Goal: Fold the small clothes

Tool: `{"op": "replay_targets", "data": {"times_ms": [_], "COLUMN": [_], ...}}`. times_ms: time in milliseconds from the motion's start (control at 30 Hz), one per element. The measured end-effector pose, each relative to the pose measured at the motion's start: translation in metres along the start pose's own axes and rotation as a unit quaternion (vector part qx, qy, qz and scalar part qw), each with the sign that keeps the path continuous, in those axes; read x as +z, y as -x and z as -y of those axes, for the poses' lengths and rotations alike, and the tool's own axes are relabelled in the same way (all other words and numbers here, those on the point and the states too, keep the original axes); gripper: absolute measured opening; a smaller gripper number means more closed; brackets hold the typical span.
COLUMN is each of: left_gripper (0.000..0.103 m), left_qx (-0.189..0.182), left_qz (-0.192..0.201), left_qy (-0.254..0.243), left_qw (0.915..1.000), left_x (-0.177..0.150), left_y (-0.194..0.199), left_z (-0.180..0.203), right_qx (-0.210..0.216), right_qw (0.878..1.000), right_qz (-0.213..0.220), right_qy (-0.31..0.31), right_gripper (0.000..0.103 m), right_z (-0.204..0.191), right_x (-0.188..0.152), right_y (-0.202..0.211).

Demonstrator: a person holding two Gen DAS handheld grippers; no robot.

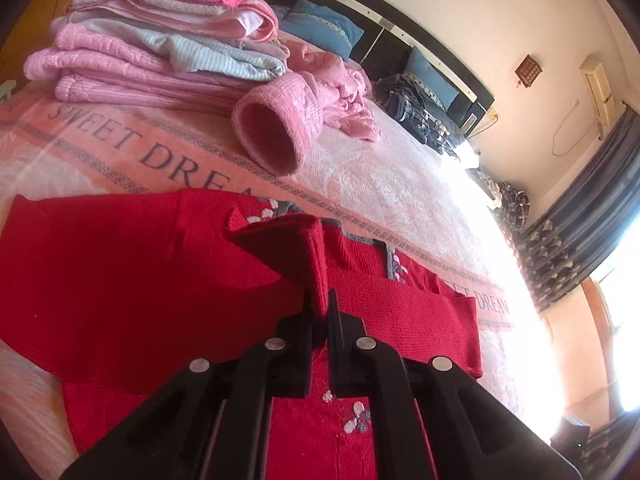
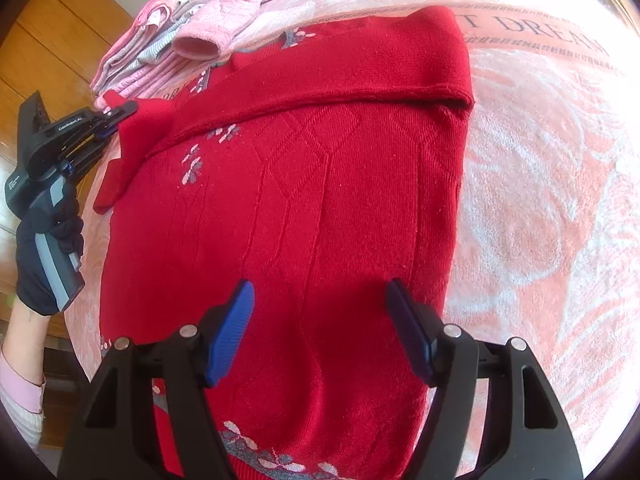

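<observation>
Bedspread (image 2: 540, 200) under red sweater (image 2: 320, 200); only left view shows clamped tongs (image 1: 320, 300).

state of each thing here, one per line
left hand-held gripper: shut on the red sweater's sleeve cuff
right hand-held gripper: open, above the sweater
red sweater: flat on the bed, one sleeve folded across
pink stack: folded
pink garment: crumpled, unfolded

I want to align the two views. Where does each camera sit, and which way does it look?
Left wrist: on the left gripper, low over the bed, facing the pink pile and headboard; its fingers pinch the red sweater.
Right wrist: on the open right gripper, above the sweater; the gloved hand shows at left.
Shared: sweater, pile, bed.
</observation>
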State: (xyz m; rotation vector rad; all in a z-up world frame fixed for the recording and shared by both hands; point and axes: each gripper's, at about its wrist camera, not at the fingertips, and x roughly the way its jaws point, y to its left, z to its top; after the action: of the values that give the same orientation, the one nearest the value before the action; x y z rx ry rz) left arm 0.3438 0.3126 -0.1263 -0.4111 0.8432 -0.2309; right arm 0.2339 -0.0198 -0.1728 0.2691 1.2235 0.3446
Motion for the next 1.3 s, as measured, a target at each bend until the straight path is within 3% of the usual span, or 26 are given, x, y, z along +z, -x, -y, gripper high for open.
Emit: {"op": "replay_targets", "data": {"times_ms": [100, 233, 333, 400, 467, 600, 733, 800, 867, 967, 1067, 1233, 1300], "left_gripper": [0.021, 0.041, 0.052, 0.058, 0.071, 0.073, 0.073, 0.073, 0.072, 0.072, 0.072, 0.073, 0.073], "left_qx": [0.008, 0.019, 0.007, 0.000, 0.004, 0.075, 0.134, 0.155, 0.151, 0.149, 0.108, 0.105, 0.111], "left_qz": [-0.054, -0.101, -0.088, -0.067, -0.040, -0.013, -0.018, -0.040, -0.086, -0.077, -0.050, -0.022, -0.019], "left_qy": [-0.059, -0.141, -0.134, -0.106, -0.076, -0.062, -0.025, 0.004, 0.019, -0.006, 0.018, 0.035, 0.040], "left_qw": [0.9968, 0.9846, 0.9870, 0.9921, 0.9963, 0.9951, 0.9905, 0.9871, 0.9846, 0.9859, 0.9928, 0.9937, 0.9928], "left_x": [-0.018, -0.042, -0.043, -0.035, -0.025, -0.008, 0.001, 0.000, -0.007, -0.009, -0.007, -0.007, -0.006], "left_y": [-0.025, -0.039, -0.022, -0.002, 0.020, 0.048, 0.055, 0.045, 0.027, 0.030, 0.048, 0.077, 0.082], "left_z": [0.019, 0.050, 0.050, 0.038, 0.018, -0.029, -0.080, -0.105, -0.126, -0.120, -0.119, -0.128, -0.135], "right_qx": [0.002, 0.005, 0.005, 0.004, 0.005, 0.020, 0.033, 0.044, 0.051, 0.069, 0.072, 0.074, 0.076], "right_qw": [1.000, 1.000, 1.000, 1.000, 1.000, 1.000, 0.999, 0.998, 0.998, 0.997, 0.996, 0.995, 0.994], "right_qz": [0.003, 0.003, 0.003, 0.003, 0.004, 0.009, 0.009, 0.007, -0.002, -0.017, -0.033, -0.061, -0.071], "right_qy": [-0.001, -0.005, -0.005, -0.005, -0.001, 0.008, 0.025, 0.032, 0.034, 0.033, 0.033, 0.030, 0.024], "right_gripper": [0.070, 0.071, 0.071, 0.071, 0.071, 0.071, 0.071, 0.071, 0.071, 0.070, 0.069, 0.064, 0.058], "right_z": [0.001, 0.001, 0.001, 0.000, -0.003, -0.015, -0.037, -0.049, -0.061, -0.076, -0.088, -0.102, -0.104], "right_x": [-0.001, 0.000, 0.001, 0.001, 0.003, 0.016, 0.038, 0.051, 0.064, 0.083, 0.100, 0.123, 0.127], "right_y": [-0.001, -0.002, -0.002, -0.001, 0.001, 0.004, 0.001, -0.004, -0.013, -0.028, -0.044, -0.076, -0.087]}}
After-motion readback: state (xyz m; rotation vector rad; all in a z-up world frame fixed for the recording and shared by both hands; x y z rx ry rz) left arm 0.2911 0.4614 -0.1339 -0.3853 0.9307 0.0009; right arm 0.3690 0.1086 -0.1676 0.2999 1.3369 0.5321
